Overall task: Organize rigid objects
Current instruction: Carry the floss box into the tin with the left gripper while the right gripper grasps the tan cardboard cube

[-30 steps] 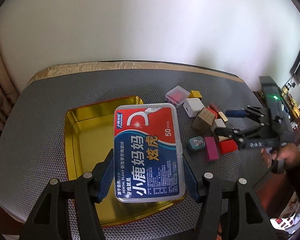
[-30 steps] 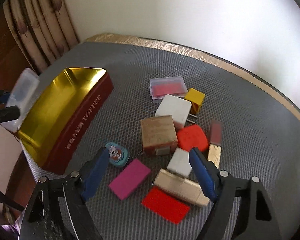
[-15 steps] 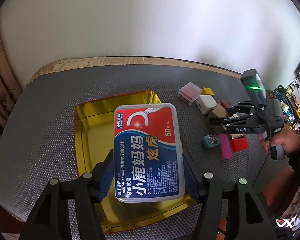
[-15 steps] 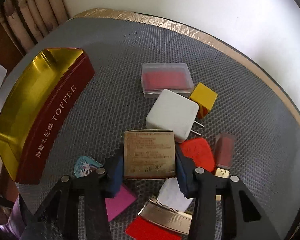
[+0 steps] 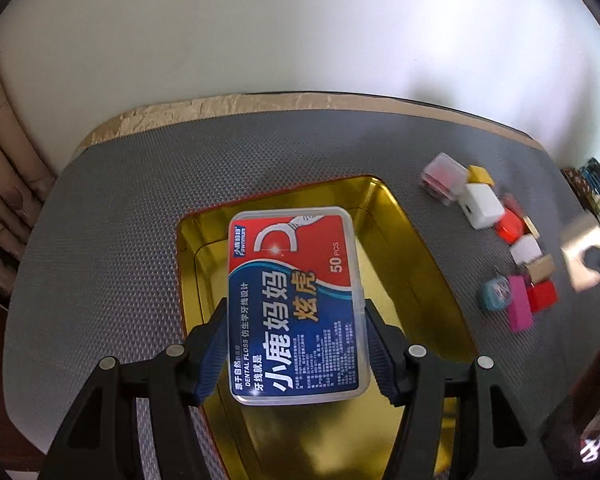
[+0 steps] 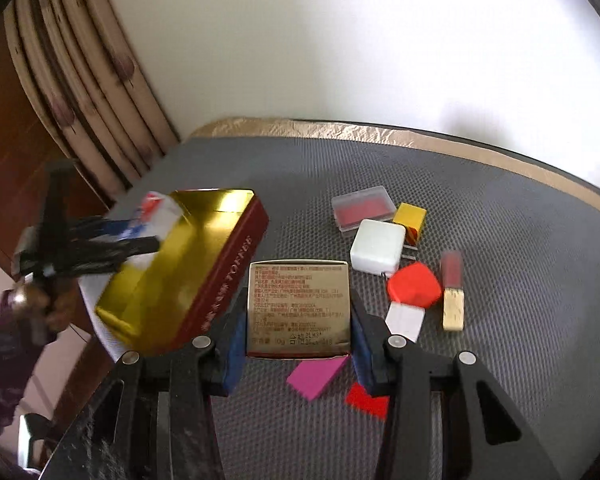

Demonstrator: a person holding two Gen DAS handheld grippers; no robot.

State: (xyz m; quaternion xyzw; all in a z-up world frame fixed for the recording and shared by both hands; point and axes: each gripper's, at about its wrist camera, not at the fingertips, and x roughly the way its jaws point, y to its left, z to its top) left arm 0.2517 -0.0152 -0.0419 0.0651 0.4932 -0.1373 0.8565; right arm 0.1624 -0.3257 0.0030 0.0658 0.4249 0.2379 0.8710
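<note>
Two grippers, each carrying one box. Left gripper [image 5: 296, 344] clamped on the dental floss box [image 5: 294, 304], blue pads pressing its long sides; box hangs over the open gold tin [image 5: 404, 240], inside the tin's outline, whether it touches the floor I cannot tell. Right gripper [image 6: 298, 340] clenched on the tan carton [image 6: 299, 308], held clear above the mat.

One tin, empty but for the box above it, red outer wall lettered TOFFEE.

Loose pieces on the grey mat [image 6: 520, 240], counted from the right wrist view: one clear case with red insert [image 6: 362, 210], one yellow cube [image 6: 410, 218], one white charger [image 6: 377, 246], one red rounded block [image 6: 414, 284], one lipstick [image 6: 452, 292], one small white block [image 6: 405, 320], one magenta slab [image 6: 318, 374], one flat red piece [image 6: 366, 400]. Left wrist view adds one teal round tag [image 5: 496, 294]. All clustered, several touching.

Open mat between tin and cluster, and wide bare mat beyond toward the taped far edge [image 6: 340, 128]. Curtain [image 6: 88, 80] close by the tin's corner.
</note>
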